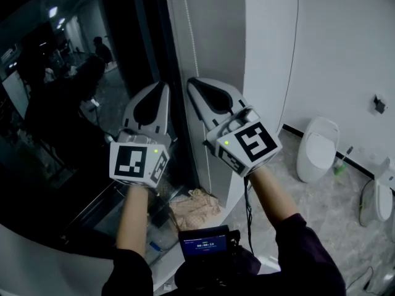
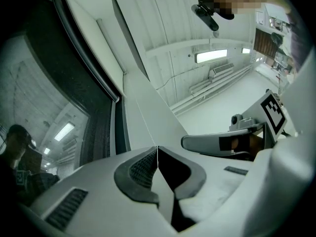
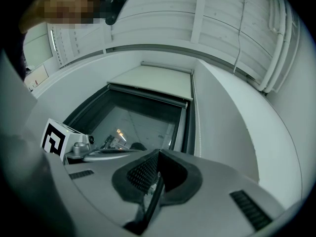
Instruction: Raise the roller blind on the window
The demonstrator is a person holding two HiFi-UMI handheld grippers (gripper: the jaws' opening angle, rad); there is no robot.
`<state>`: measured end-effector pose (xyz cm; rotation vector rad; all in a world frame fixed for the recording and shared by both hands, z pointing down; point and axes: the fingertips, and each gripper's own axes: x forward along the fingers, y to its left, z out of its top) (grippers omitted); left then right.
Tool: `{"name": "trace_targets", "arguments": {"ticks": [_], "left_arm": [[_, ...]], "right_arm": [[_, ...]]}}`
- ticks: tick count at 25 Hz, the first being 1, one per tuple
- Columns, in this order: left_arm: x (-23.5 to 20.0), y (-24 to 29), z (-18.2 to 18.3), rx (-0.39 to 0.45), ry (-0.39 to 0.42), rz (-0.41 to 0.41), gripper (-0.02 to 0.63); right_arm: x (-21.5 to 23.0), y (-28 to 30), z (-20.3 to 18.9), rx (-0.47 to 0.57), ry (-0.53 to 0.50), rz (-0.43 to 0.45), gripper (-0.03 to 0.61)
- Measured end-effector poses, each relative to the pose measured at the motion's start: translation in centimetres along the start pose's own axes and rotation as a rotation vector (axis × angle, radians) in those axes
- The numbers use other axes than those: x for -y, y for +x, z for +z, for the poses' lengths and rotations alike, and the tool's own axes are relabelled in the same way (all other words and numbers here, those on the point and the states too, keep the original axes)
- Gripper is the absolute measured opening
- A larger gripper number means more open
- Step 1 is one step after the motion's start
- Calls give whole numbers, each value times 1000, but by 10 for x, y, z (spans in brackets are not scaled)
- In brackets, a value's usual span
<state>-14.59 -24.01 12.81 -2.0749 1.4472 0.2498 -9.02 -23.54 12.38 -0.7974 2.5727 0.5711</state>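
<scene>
The roller blind (image 3: 153, 80) is rolled most of the way up, its bottom bar (image 3: 148, 94) crossing the top of the dark window (image 3: 140, 122). A white bead chain (image 1: 190, 36) hangs down the wall edge beside the window frame. My left gripper (image 1: 164, 85) is raised in front of the frame. In the left gripper view its jaws (image 2: 157, 149) are shut, with a thin white strand of the chain (image 2: 146, 120) running up from between them. Just to its right my right gripper (image 1: 192, 81) is shut. Another strand (image 3: 194, 132) hangs free to its right.
A white toilet (image 1: 316, 148) and a second white fixture (image 1: 384, 196) stand on the tiled floor at the right, with a brush (image 1: 340, 164) between them. A crumpled cloth (image 1: 194, 207) lies below the window. A thin cable (image 1: 290, 60) runs down the white wall.
</scene>
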Motion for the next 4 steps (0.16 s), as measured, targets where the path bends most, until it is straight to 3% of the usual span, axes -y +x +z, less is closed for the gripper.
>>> {"name": "trace_targets", "arguments": {"ticks": [4], "left_arm": [[0,1,-1,-8,2,2,14]], "right_arm": [[4,-1,-3,-31,-1,-15,8]]}}
